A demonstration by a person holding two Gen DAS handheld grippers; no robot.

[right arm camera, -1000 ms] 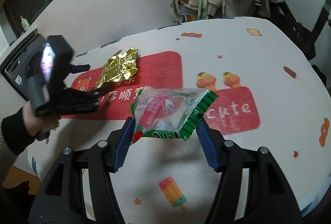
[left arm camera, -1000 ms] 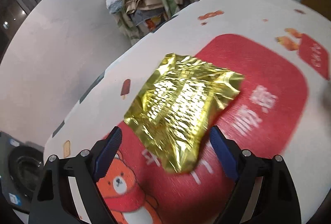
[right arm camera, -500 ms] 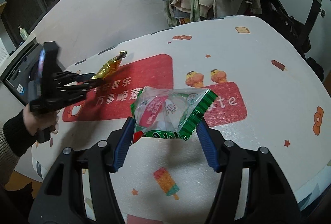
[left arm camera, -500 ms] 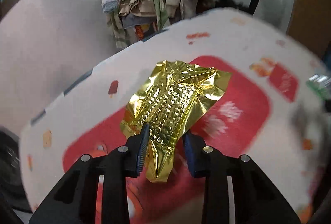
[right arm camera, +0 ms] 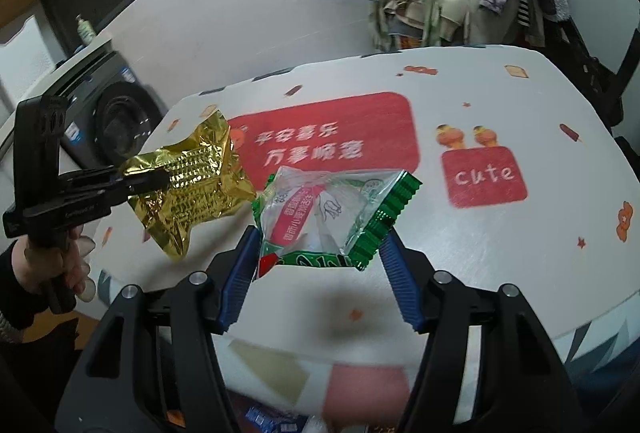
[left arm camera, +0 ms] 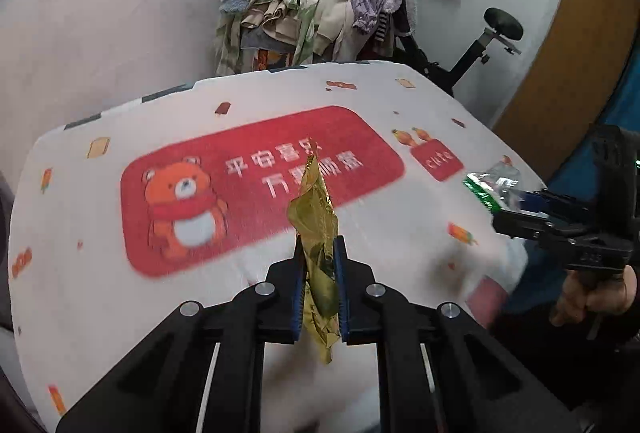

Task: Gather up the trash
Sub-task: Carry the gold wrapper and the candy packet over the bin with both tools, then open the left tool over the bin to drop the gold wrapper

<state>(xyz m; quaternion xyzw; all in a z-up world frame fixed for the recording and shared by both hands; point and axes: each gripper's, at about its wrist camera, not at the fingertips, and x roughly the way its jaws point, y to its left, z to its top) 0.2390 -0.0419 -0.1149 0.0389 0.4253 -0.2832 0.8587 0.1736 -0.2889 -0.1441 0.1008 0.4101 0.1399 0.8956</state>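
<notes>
Left wrist shows my left hand-held gripper [left arm camera: 319, 275] clenched on the gold wrapper [left arm camera: 316, 225], lifted clear of the bench [left arm camera: 100, 313], while the right hand-held gripper [right arm camera: 320, 265] grips the green wrapper [right arm camera: 332, 213] edgewise for carrying.

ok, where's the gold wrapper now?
Gold wrapper is pinched in the left gripper, held above the table's left side, beside the green wrapper.

Blue packet [right arm camera: 272, 419] cut off by bottom edge; tablecloth print [left arm camera: 296, 169] blurred.
</notes>
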